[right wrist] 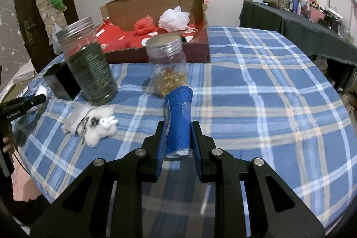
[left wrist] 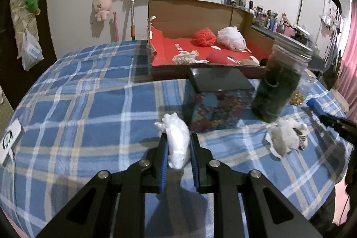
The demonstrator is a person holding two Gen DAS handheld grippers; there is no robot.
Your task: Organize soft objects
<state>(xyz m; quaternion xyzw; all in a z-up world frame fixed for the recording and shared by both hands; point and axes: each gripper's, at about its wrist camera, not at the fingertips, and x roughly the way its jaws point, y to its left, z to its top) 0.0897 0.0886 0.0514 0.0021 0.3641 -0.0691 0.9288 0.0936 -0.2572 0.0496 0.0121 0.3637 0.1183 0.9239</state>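
My left gripper (left wrist: 178, 137) is shut on a white soft wad (left wrist: 177, 139) and holds it above the blue plaid table. My right gripper (right wrist: 178, 125) is shut on a blue foam roll (right wrist: 179, 119) wrapped in clear film. A white fluffy plush toy (left wrist: 285, 137) lies on the cloth to the right; it also shows in the right wrist view (right wrist: 98, 126). The open cardboard box (left wrist: 200, 15) with a red floor holds a red pouf (left wrist: 204, 36), a white pouf (left wrist: 231, 37) and a beige knotted rag (left wrist: 185, 57).
A jar of dark green contents (left wrist: 279, 86) and a dark patterned box (left wrist: 218, 99) stand in front of the cardboard box. A clear jar with gold bits (right wrist: 169, 68) stands just beyond the blue roll. A white device (left wrist: 9, 142) lies at the table's left edge.
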